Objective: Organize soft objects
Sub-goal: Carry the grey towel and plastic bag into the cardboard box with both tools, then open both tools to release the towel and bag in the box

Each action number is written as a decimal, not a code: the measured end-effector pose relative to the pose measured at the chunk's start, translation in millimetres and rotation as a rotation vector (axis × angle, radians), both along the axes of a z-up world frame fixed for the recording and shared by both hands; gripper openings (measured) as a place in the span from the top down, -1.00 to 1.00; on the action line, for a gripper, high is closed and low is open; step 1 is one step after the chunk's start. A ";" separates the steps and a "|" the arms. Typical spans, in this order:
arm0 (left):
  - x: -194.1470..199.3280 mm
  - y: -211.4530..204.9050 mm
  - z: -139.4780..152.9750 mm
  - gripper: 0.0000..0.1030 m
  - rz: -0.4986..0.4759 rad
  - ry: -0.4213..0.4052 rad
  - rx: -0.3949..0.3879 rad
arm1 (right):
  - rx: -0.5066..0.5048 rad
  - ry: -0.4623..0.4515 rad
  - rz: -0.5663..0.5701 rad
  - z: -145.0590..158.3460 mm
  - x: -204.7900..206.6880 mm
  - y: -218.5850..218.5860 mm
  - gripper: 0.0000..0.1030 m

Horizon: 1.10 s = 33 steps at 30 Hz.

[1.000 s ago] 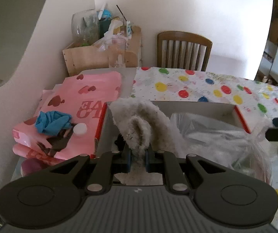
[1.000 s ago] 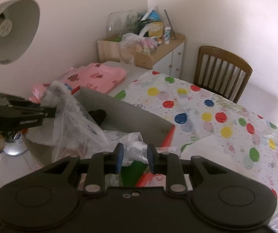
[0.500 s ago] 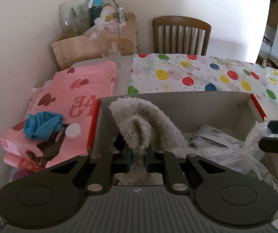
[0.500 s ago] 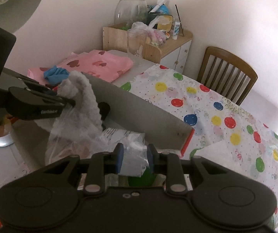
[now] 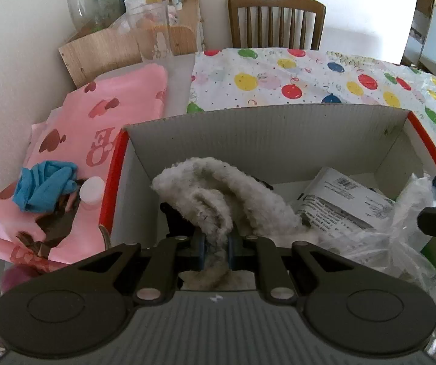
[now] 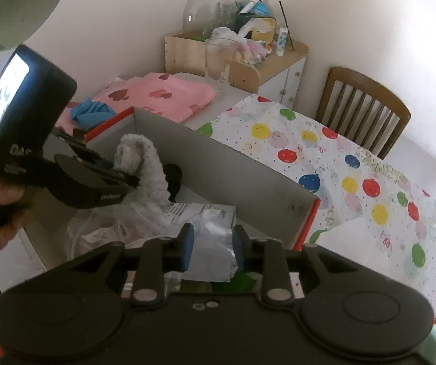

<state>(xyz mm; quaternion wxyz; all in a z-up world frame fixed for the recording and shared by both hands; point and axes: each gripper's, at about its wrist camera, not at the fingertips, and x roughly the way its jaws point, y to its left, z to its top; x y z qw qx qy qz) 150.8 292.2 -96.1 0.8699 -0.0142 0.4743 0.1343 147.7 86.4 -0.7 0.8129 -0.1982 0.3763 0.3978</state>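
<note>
Here, a table under a balloon-print cloth (image 6: pixel 333 164) stands in a white-walled corner with a wooden chair (image 5: pixel 275 19). The left gripper (image 5: pixel 215 248) is clamped on a fleecy white fabric piece (image 5: pixel 218 197), arching lengthwise upward over the open cardboard box (image 5: pixel 263 130). The right gripper (image 6: pixel 212 248), jaws just widened, straddles a clear plastic bag (image 6: pixel 215 243)

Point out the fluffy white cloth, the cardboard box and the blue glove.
fluffy white cloth (image 5: pixel 242 194), left wrist view, on its raised fold above the pads.
cardboard box (image 5: pixel 266 133), left wrist view, on the inside of its far wall.
blue glove (image 5: pixel 44 187), left wrist view, on the middle of the crumpled bundle.
</note>
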 end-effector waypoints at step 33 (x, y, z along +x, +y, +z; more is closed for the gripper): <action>-39.2 -0.1 35.7 0.36 0.137 -0.088 -0.012 | 0.091 0.072 0.036 27.8 -5.9 -33.6 -0.44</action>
